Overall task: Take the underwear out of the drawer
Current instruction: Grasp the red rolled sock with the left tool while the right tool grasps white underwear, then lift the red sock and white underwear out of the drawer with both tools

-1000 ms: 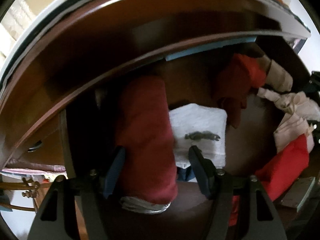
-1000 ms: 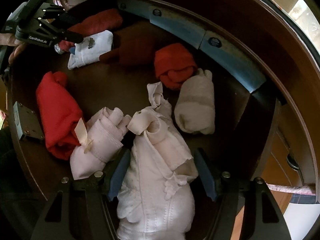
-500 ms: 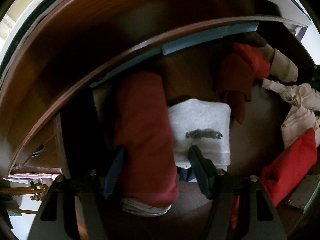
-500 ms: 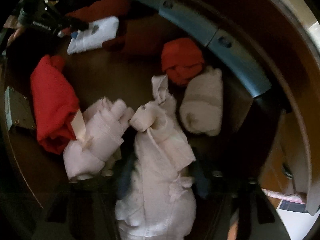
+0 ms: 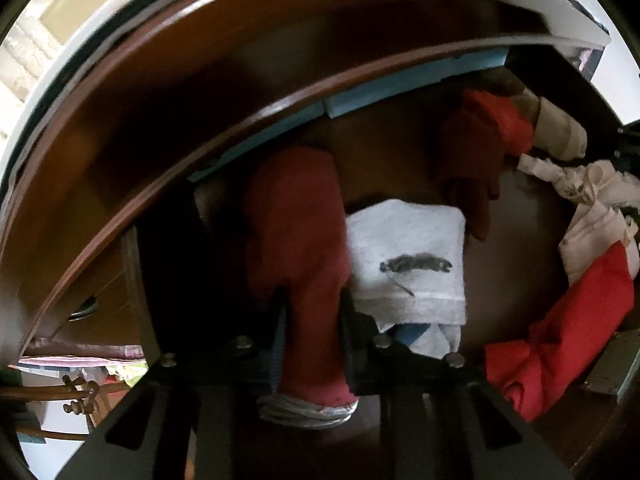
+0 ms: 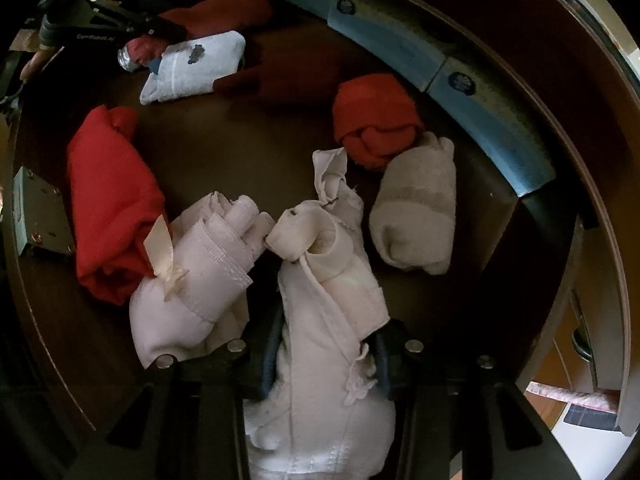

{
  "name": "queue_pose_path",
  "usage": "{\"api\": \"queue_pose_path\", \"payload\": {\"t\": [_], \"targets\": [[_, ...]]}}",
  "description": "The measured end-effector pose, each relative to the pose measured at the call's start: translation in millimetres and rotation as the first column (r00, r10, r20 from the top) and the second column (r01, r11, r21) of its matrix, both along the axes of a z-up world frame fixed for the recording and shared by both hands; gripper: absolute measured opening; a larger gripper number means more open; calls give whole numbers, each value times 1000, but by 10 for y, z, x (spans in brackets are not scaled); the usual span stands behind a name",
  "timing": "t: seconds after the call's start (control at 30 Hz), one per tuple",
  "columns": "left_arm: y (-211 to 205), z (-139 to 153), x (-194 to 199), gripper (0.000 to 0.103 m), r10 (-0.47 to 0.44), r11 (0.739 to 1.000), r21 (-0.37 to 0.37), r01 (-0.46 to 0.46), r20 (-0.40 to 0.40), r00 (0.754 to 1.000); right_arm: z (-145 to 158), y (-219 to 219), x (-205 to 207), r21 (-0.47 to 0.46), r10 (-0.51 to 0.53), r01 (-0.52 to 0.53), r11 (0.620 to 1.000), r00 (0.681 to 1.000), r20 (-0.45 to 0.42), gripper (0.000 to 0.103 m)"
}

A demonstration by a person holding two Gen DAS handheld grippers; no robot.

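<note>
Step in hand: both grippers are closing on rolled garments inside the open drawer (image 6: 500, 136), readying to lift.
Doing it well: squeezing each roll mid-body and rising straight up is looking wise, so neighbours such as the white folded piece (image 5: 408, 256) are not dragging along.
Left gripper (image 5: 312, 320): jaws have just been closing, now pinching the dark red roll (image 5: 296, 232) narrowly.
Right gripper (image 6: 326, 356): jaws have just been closing, now clamping the pale pink garment (image 6: 320, 320), still lying in the drawer.
</note>
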State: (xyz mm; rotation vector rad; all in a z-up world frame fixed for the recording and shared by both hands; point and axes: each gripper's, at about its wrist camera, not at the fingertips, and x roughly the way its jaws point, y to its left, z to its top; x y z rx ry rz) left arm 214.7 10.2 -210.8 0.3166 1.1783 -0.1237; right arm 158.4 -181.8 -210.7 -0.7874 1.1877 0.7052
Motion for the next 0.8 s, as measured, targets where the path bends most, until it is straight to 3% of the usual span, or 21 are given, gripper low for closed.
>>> {"api": "queue_pose_path", "payload": {"t": [0.4,0.6,0.8], "targets": [[-5,213,-195,18,21,992,-122,-15,50,999,199,-163,-38,35,-6,6,999,1000,8,40],[18,364,-404,18,92,976,-205,-67,115,989,268,-203,-89,62,0,-2,998,1000,29,39],[181,373,-633,17,120,972,-221,-78,183,976,344,-238,-187,87,20,-26,996,997,72,36]]}}
